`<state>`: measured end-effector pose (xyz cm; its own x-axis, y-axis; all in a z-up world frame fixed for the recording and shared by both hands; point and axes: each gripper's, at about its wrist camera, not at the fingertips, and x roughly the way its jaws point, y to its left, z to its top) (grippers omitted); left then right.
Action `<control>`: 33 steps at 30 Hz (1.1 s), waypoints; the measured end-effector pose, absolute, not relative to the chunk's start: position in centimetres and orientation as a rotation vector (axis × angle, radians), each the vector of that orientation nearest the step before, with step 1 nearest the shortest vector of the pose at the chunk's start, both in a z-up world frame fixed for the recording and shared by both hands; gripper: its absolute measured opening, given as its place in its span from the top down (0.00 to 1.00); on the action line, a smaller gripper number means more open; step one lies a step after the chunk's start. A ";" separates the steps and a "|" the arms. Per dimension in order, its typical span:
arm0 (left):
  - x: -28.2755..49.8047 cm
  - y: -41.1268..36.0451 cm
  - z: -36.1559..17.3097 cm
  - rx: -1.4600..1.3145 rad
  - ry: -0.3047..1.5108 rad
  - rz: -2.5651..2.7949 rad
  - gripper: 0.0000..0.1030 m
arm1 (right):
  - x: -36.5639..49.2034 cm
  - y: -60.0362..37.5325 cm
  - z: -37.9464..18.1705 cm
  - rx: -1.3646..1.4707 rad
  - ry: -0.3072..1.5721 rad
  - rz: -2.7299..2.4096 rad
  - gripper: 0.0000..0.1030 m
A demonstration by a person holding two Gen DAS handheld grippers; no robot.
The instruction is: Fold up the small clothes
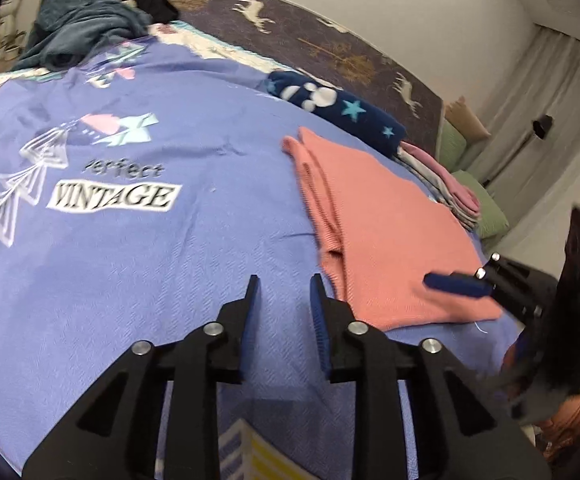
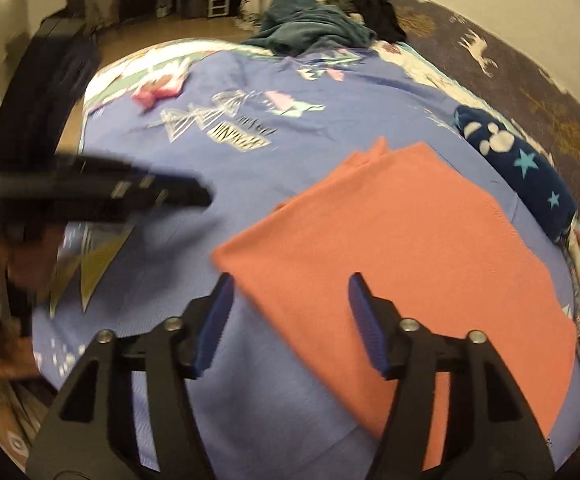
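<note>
A salmon-pink garment lies folded flat on the purple bedspread; it fills the middle of the right wrist view. My left gripper is open and empty, over the bedspread just left of the garment's near corner. My right gripper is open and empty, above the garment's near left edge. In the left wrist view it reaches in from the right with a blue pad over the garment. In the right wrist view the left gripper is a blurred dark shape at left.
A navy blanket roll with stars and a stack of folded clothes lie at the bed's right edge. A teal blanket heap and dark clothes sit at the far end. A small pink item lies far left.
</note>
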<state>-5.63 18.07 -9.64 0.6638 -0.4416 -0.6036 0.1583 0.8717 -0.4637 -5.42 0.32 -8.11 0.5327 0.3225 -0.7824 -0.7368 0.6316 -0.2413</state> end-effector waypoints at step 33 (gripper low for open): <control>11.6 18.8 -11.5 -0.679 0.904 -0.582 0.39 | -5.0 -0.5 -9.8 -0.542 0.771 0.496 0.33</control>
